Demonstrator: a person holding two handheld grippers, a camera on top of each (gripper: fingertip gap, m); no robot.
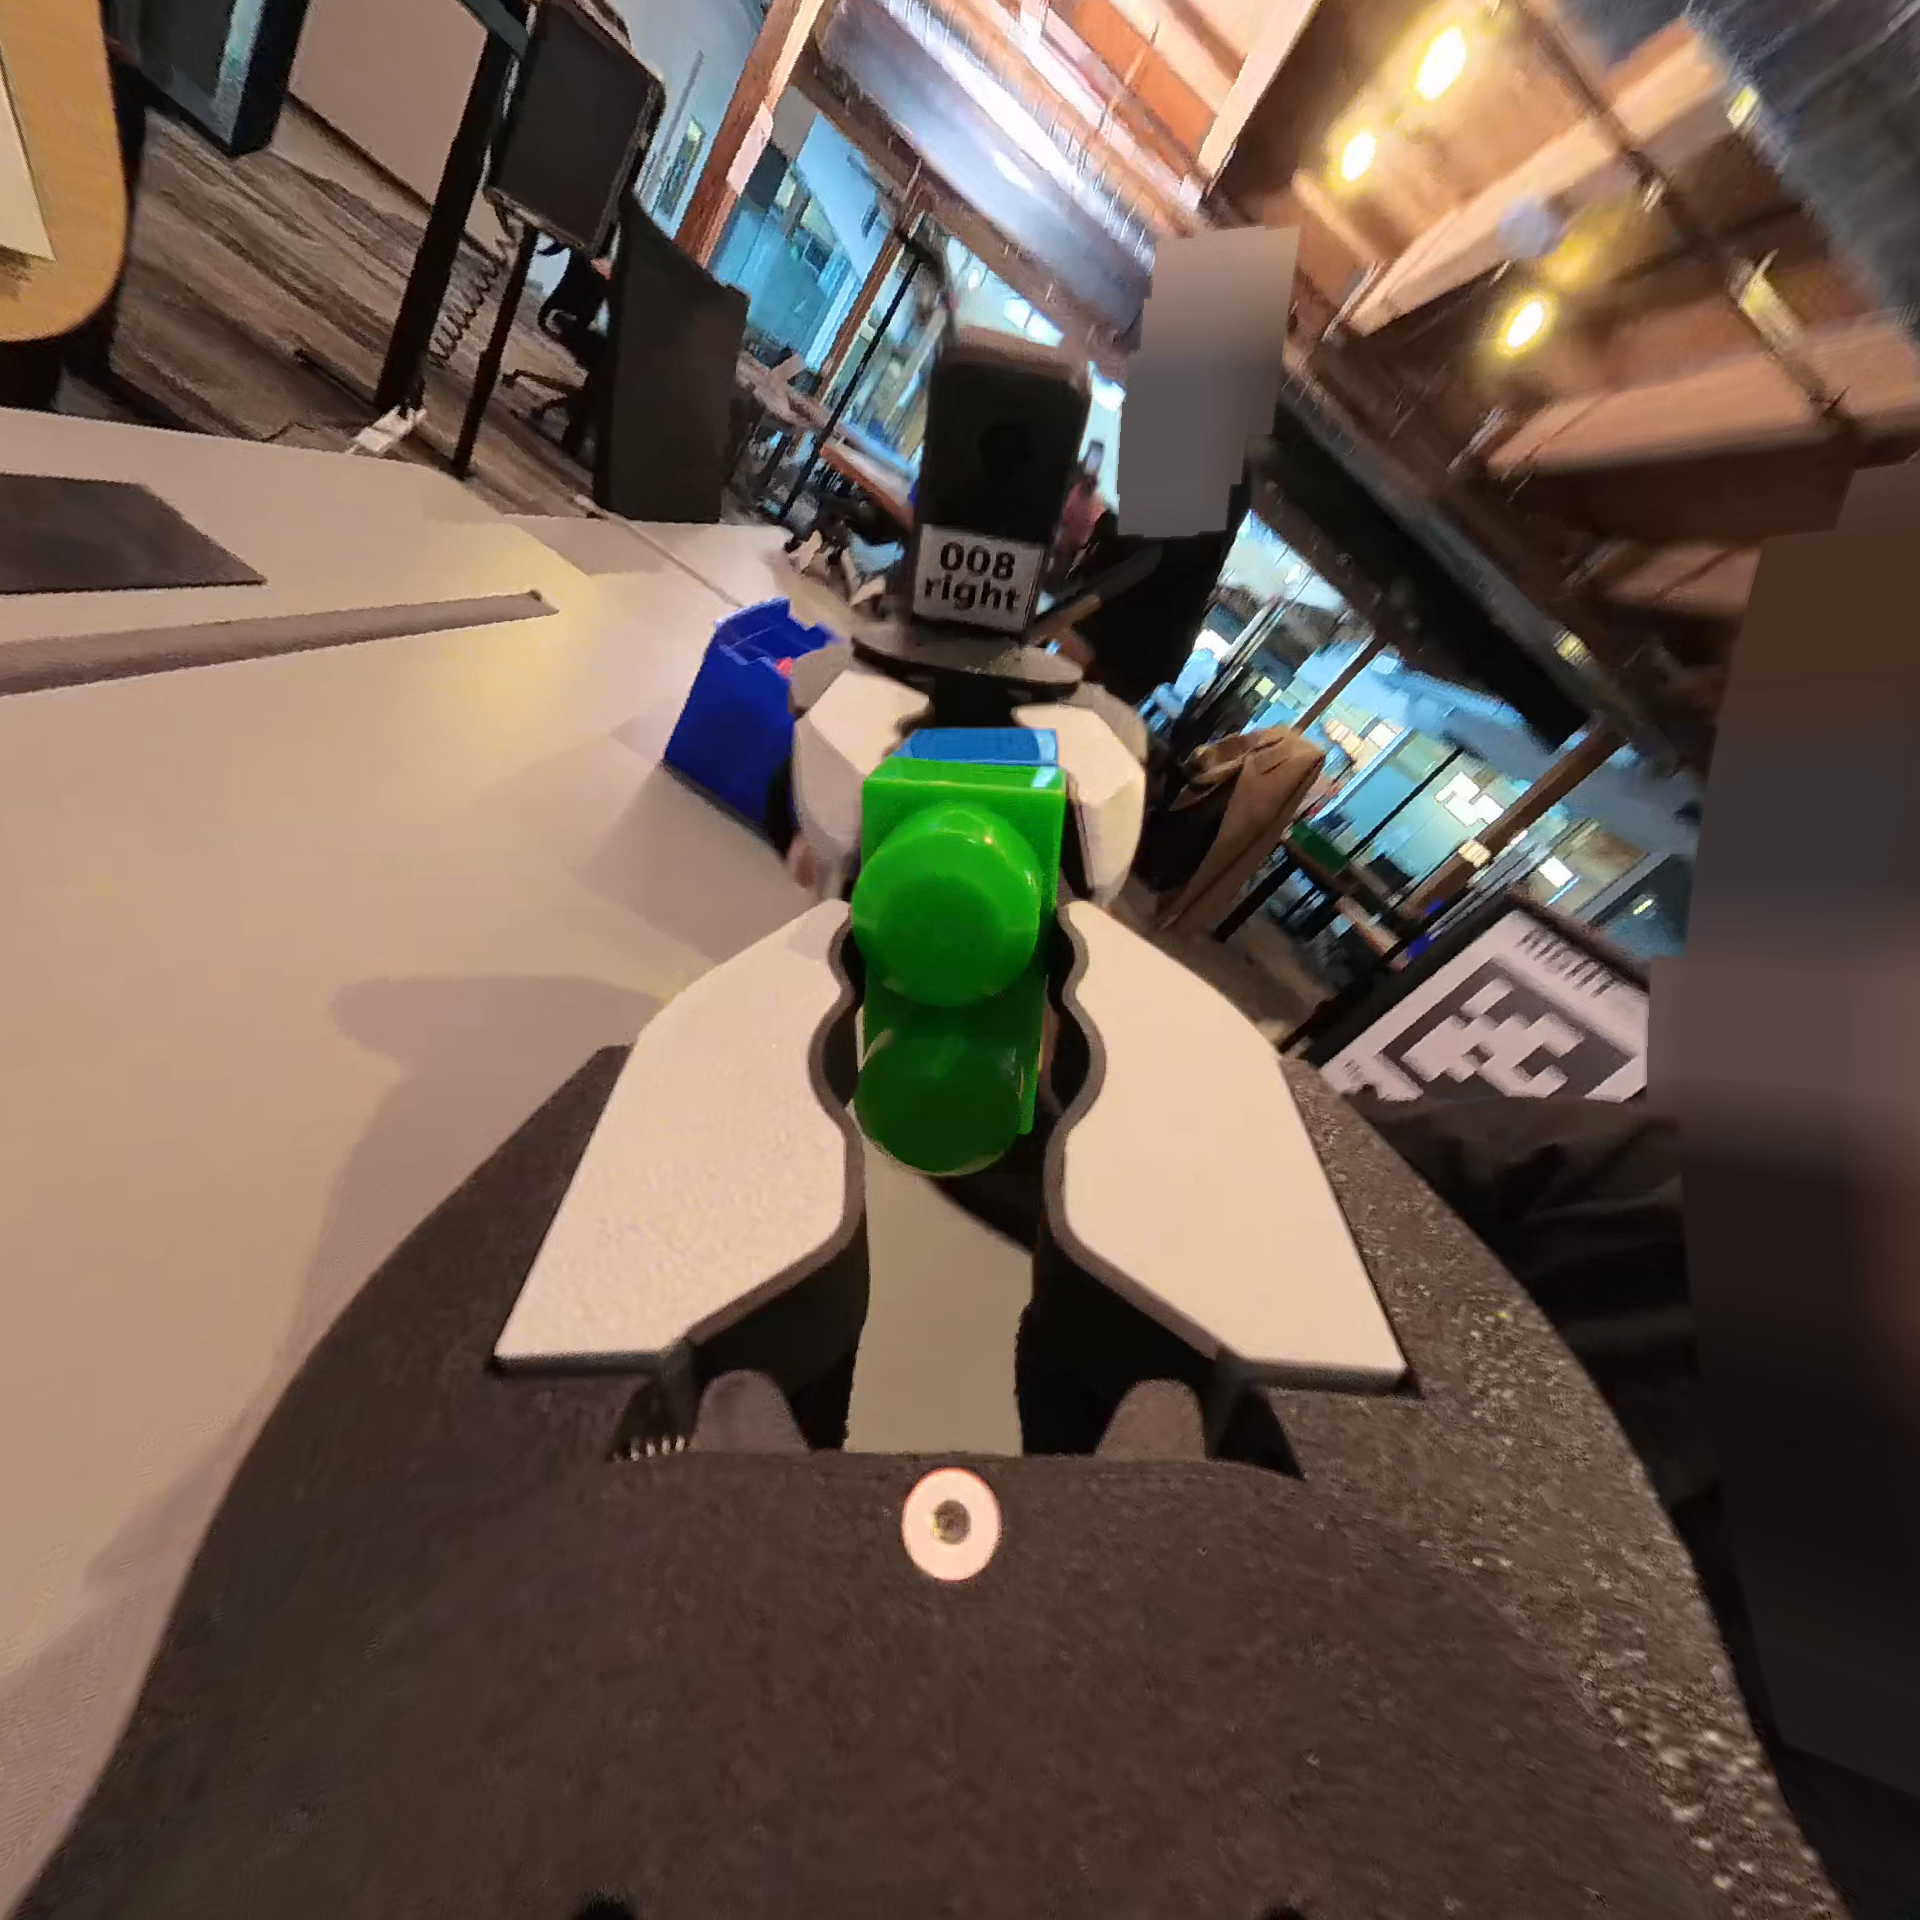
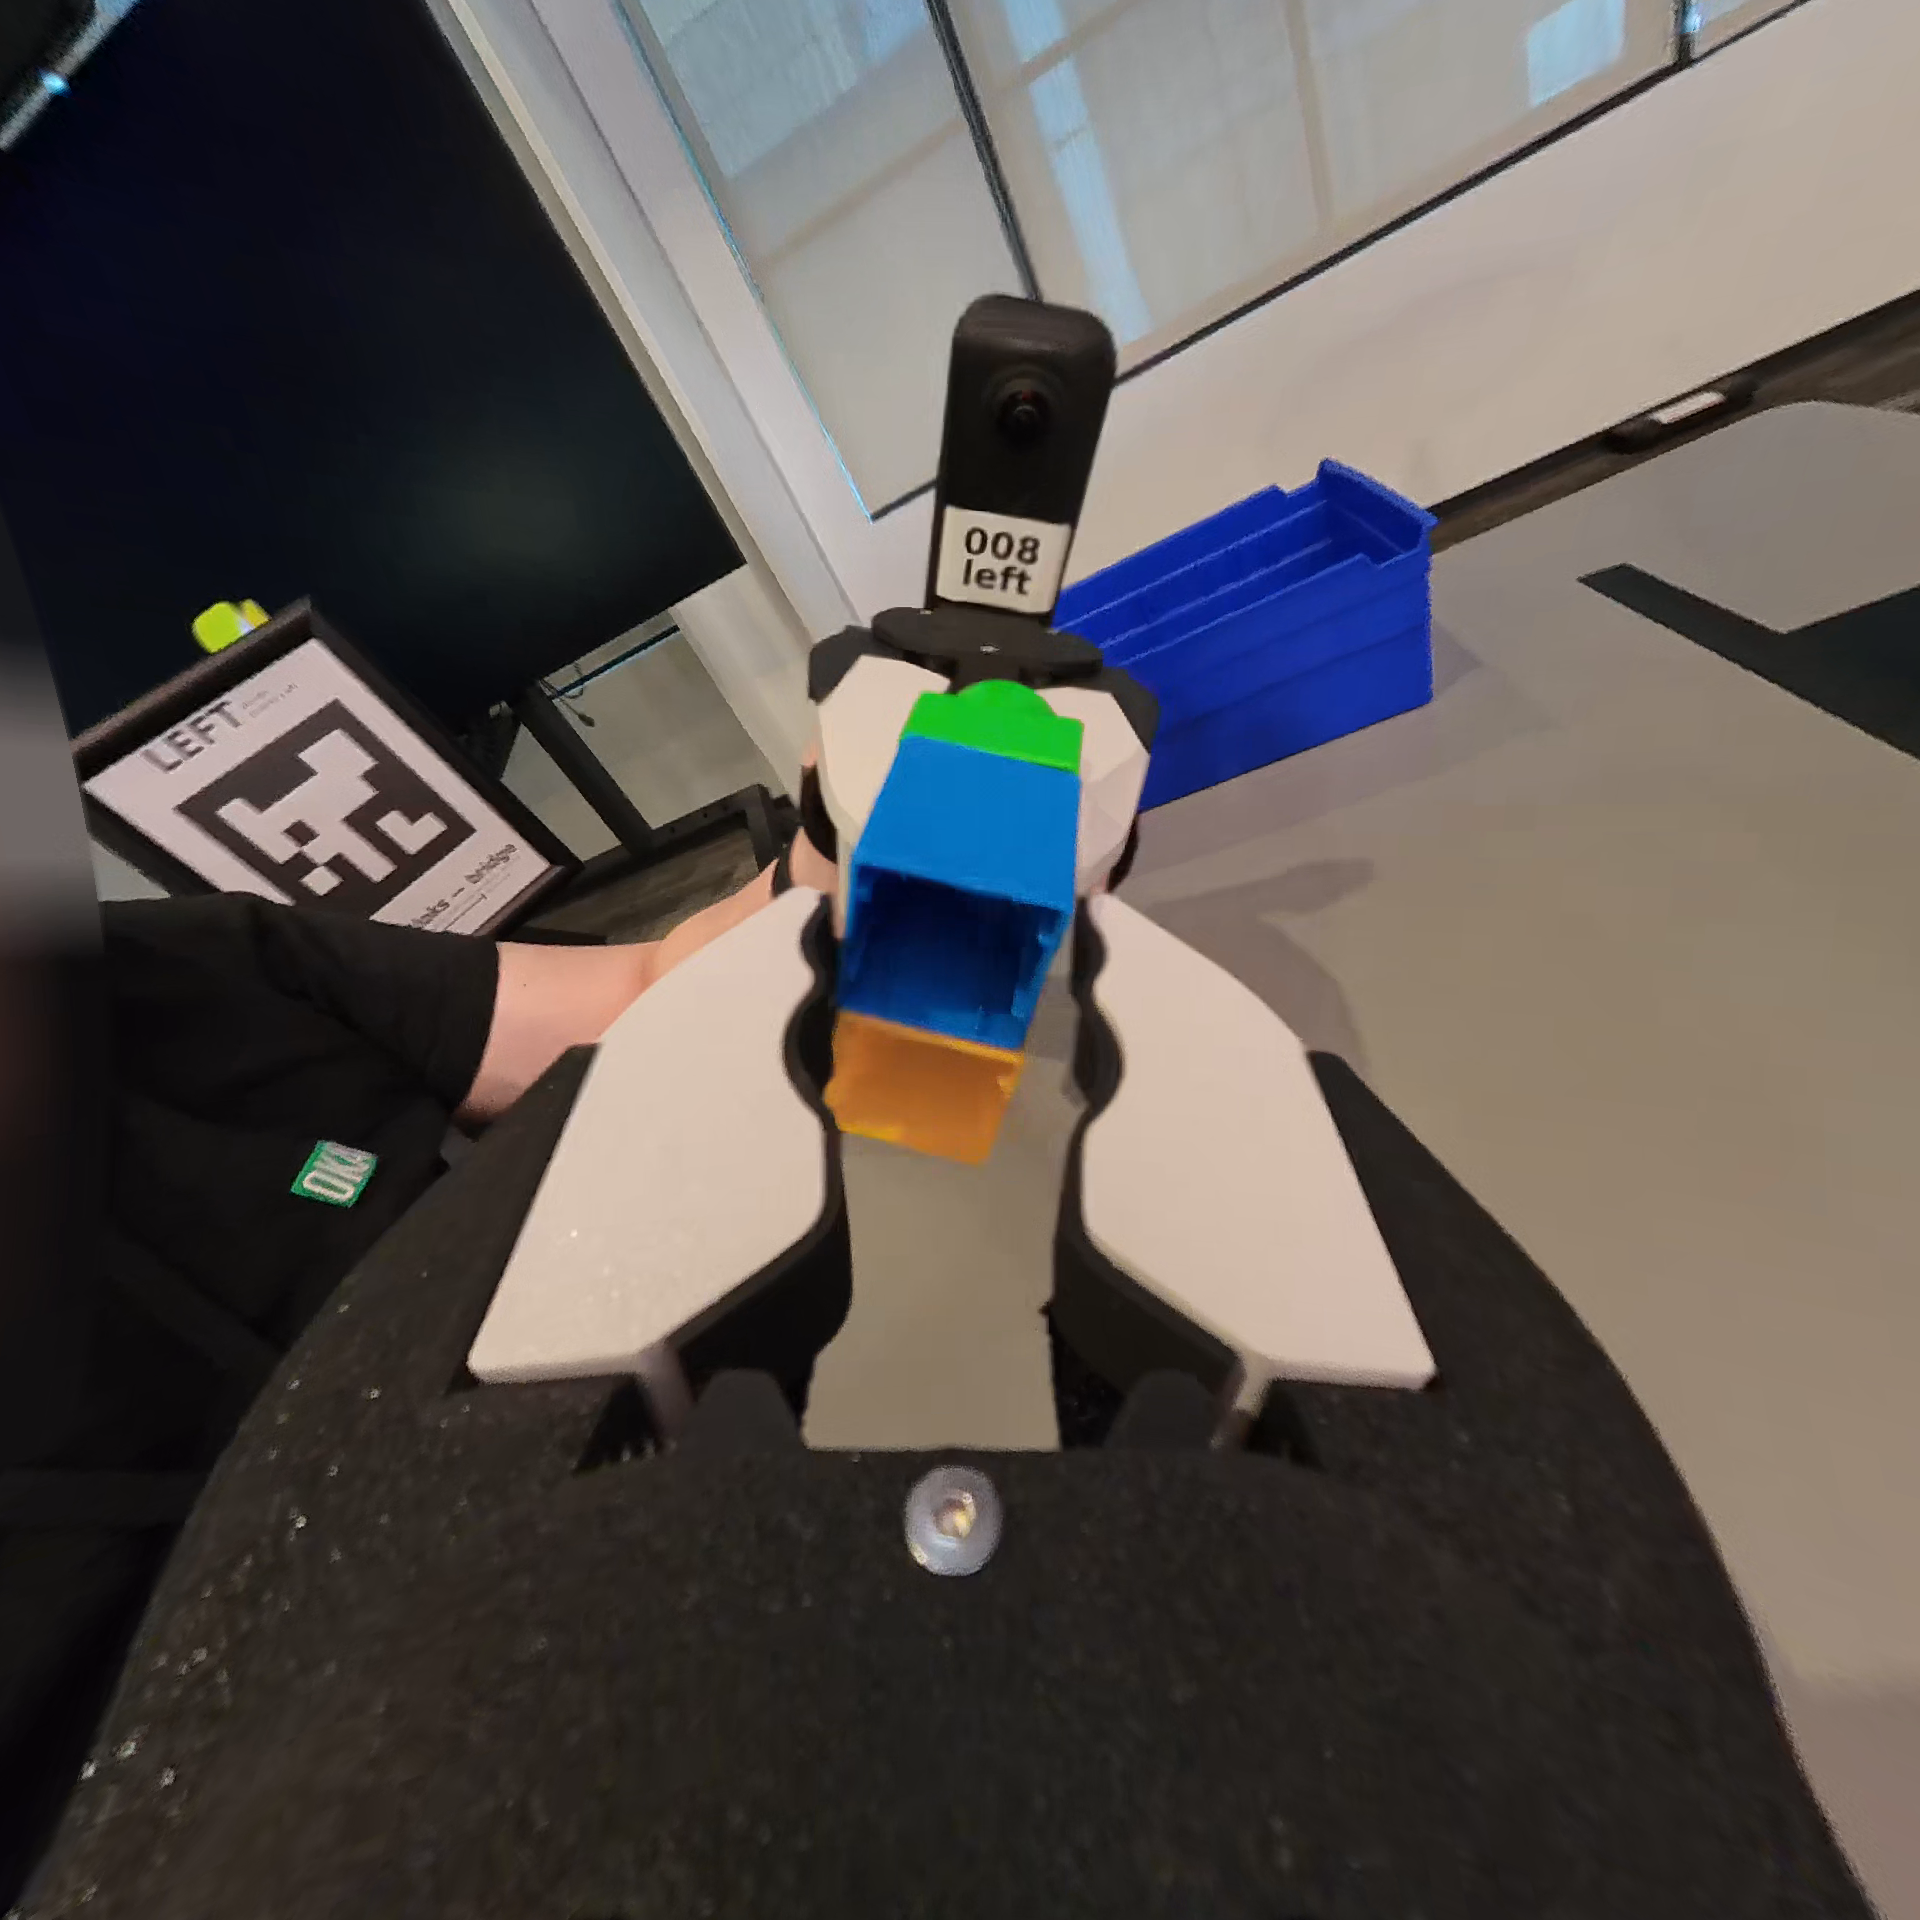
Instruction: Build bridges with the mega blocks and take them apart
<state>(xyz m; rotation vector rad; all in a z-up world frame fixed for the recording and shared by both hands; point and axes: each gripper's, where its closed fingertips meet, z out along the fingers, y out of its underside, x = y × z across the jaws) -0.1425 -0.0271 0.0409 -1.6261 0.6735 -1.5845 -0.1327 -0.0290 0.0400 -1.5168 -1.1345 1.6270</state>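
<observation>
A green two-stud block (image 1: 951, 935) is pressed onto a blue block (image 2: 956, 831) and an orange block (image 2: 920, 1091), and the assembly is held in the air between the two grippers. My left gripper (image 1: 951, 925) is shut on the green block, whose studs face its camera. My right gripper (image 2: 956, 914) faces it and is shut on the blue block, with the orange block lower between its fingers. Both hollow undersides face the right camera. The green block (image 2: 997, 727) shows beyond the blue one. The blue block's top (image 1: 977, 748) peeks over the green one.
A blue bin (image 2: 1278, 623) stands on the grey table (image 2: 1558, 935) behind the grippers; it also shows in the left wrist view (image 1: 727, 727). A framed marker board (image 2: 312, 790) stands at the left. A person's forearm (image 2: 561, 1008) reaches in. A black mat (image 1: 94, 540) lies far left.
</observation>
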